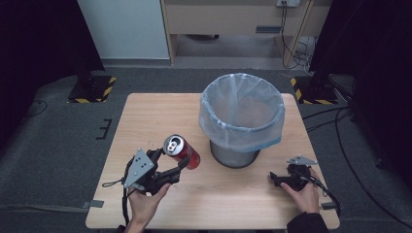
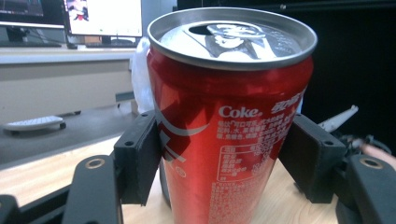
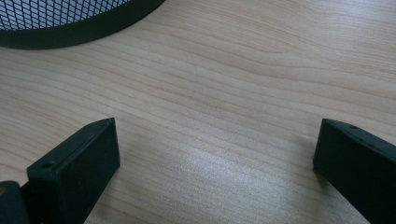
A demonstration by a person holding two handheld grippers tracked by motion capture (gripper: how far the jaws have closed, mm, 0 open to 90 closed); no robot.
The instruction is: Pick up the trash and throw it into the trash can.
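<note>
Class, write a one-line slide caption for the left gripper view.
Left tongs shut on an opened red Coke can above the wooden table.

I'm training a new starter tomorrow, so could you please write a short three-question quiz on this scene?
1. True or false: the left gripper is clamped on the red can.
2. Is the can's top opened or sealed?
3. Where does the right gripper point? A. into the bin; B. at bare table beside the bin's mesh base; C. at the can.

Key: 1. True, both pads press its sides. 2. Opened, the mouth hole shows. 3. B, with its jaws apart and nothing between them.
</note>
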